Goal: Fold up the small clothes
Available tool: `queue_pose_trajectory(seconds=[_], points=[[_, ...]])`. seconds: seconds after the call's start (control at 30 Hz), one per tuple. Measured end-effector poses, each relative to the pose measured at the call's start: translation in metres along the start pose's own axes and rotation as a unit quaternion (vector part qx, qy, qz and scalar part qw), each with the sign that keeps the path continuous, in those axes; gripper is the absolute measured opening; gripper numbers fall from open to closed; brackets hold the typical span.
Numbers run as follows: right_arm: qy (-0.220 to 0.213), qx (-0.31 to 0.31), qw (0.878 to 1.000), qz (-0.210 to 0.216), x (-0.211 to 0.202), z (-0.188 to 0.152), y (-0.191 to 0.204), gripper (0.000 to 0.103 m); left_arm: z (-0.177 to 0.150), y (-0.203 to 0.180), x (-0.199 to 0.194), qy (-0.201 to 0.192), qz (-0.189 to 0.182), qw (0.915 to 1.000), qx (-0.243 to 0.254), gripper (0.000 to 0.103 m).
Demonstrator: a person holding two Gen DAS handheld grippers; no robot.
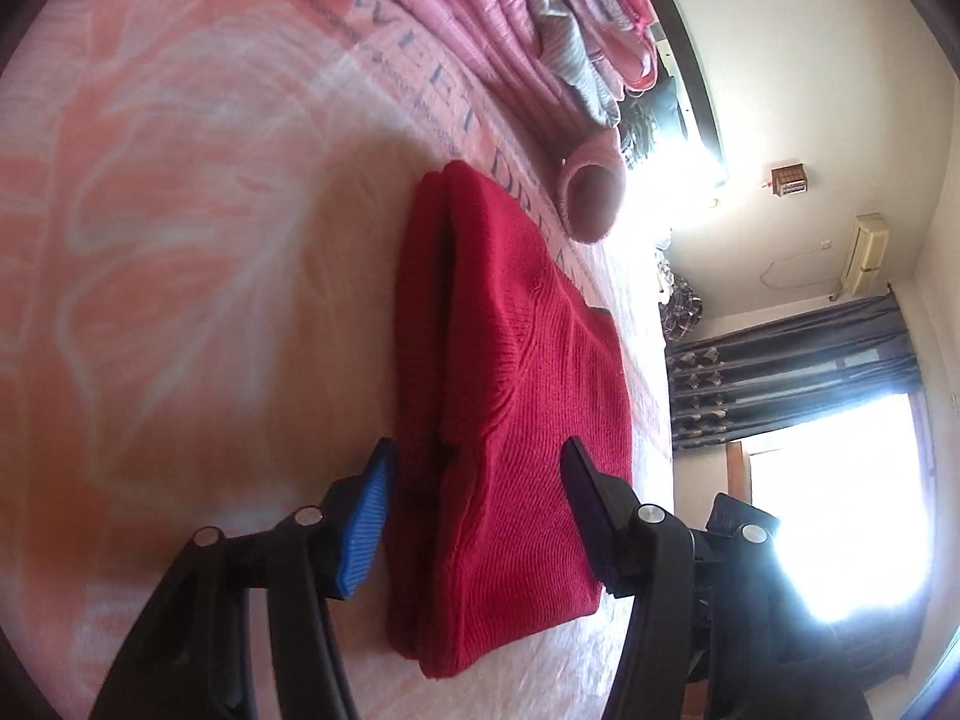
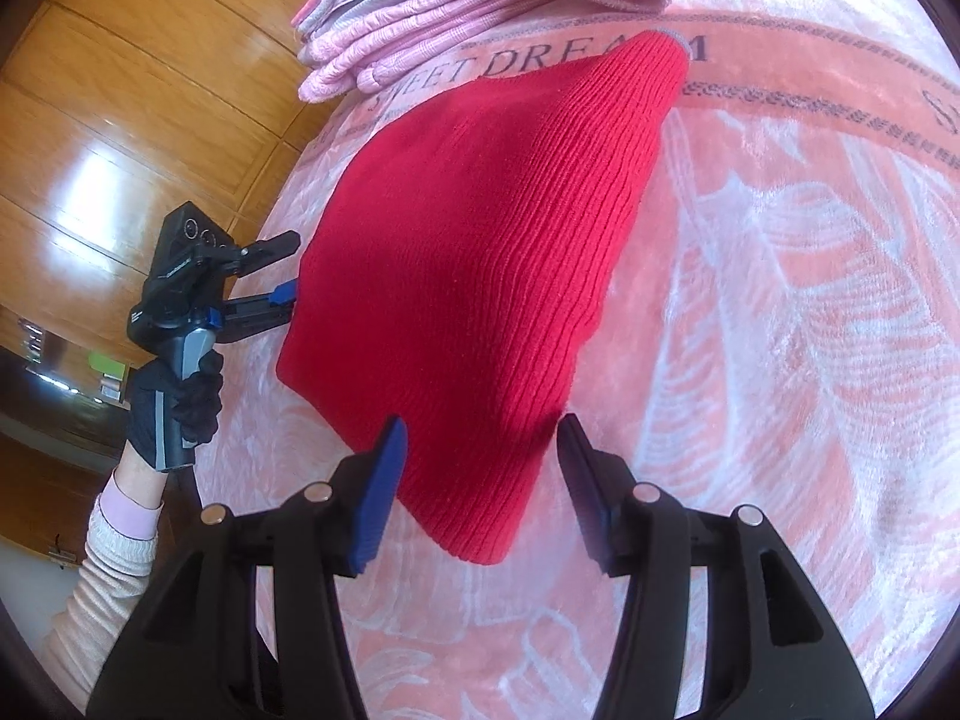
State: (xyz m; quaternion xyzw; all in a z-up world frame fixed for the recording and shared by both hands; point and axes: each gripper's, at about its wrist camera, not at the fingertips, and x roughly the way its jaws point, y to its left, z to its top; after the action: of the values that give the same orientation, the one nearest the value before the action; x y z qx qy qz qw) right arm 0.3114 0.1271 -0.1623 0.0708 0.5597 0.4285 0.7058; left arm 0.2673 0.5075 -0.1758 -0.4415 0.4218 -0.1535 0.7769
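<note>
Here, red knit garment [image 2: 480, 276] between open right tool [image 2: 480, 474] fingers.

Window [image 1: 840, 516] blown out, glare flares left wrist view; wooden wall [image 2: 120, 138] shows reflections; fisheye edges warped, dark.

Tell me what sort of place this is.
Likely a bedroom: a pink blanket printed "SWEET DREAM", folded bedding stacked at its edge, a curtain by a bright window, and wooden cupboards.
</note>
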Motion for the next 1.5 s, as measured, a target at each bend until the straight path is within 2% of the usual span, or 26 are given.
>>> queue_pose_trajectory(seconds=[0.23, 0.37, 0.47, 0.57, 0.67, 0.77, 0.87, 0.93, 0.97, 1.0, 1.03, 1.1, 1.23, 1.37, 1.5], points=[[-0.017, 0.010, 1.000, 0.000, -0.003, 0.000, -0.010, 0.053, 0.019, 0.004, 0.031, 0.039, -0.057, 0.9976, 0.008, 0.055], [-0.033, 0.030, 0.999, 0.014, -0.009, 0.005, -0.018, 0.053, 0.027, -0.012, 0.054, 0.059, -0.054, 0.9963, 0.030, 0.056], [-0.042, 0.041, 0.998, 0.020, -0.010, 0.013, -0.026, 0.056, 0.030, -0.021, 0.071, 0.080, -0.079, 0.9929, 0.039, 0.056], [-0.051, 0.066, 0.995, 0.051, -0.006, 0.018, -0.041, 0.060, 0.027, -0.029, 0.080, 0.096, -0.097, 0.9886, 0.064, 0.058], [-0.051, 0.093, 0.992, 0.073, 0.004, 0.025, -0.055, 0.063, 0.028, -0.029, 0.081, 0.102, -0.099, 0.9879, 0.063, 0.058], [-0.051, 0.119, 0.984, 0.122, 0.017, 0.033, -0.064, 0.063, 0.029, -0.033, 0.085, 0.103, -0.103, 0.9870, 0.069, 0.058], [-0.068, 0.136, 0.978, 0.140, 0.025, 0.041, -0.069, 0.061, 0.027, -0.034, 0.087, 0.103, -0.105, 0.9865, 0.073, 0.058], [-0.072, 0.138, 0.977, 0.143, 0.032, 0.046, -0.066, 0.061, 0.025, -0.033, 0.086, 0.100, -0.099, 0.9871, 0.076, 0.053], [-0.075, 0.137, 0.977, 0.145, 0.033, 0.049, -0.064, 0.059, 0.024, -0.032, 0.087, 0.099, -0.094, 0.9876, 0.077, 0.050], [-0.076, 0.135, 0.977, 0.147, 0.035, 0.050, -0.062, 0.049, 0.025, -0.029, 0.087, 0.097, -0.092, 0.9883, 0.074, 0.044], [-0.075, 0.134, 0.977, 0.148, 0.035, 0.051, -0.062, 0.042, 0.024, -0.027, 0.086, 0.093, -0.095, 0.9888, 0.068, 0.042], [-0.074, 0.135, 0.976, 0.156, 0.031, 0.051, -0.063, 0.037, 0.022, -0.026, 0.084, 0.088, -0.102, 0.9889, 0.063, 0.040], [-0.071, 0.124, 0.978, 0.152, 0.013, 0.051, -0.055, 0.034, 0.013, -0.033, 0.086, 0.088, -0.119, 0.9878, 0.048, 0.039], [-0.070, 0.115, 0.980, 0.149, -0.022, 0.045, -0.047, 0.033, -0.007, -0.050, 0.098, 0.101, -0.142, 0.9842, 0.032, 0.039], [-0.057, 0.110, 0.984, 0.127, -0.062, 0.020, -0.049, 0.033, -0.037, -0.078, 0.115, 0.128, -0.160, 0.9787, 0.016, 0.039]])
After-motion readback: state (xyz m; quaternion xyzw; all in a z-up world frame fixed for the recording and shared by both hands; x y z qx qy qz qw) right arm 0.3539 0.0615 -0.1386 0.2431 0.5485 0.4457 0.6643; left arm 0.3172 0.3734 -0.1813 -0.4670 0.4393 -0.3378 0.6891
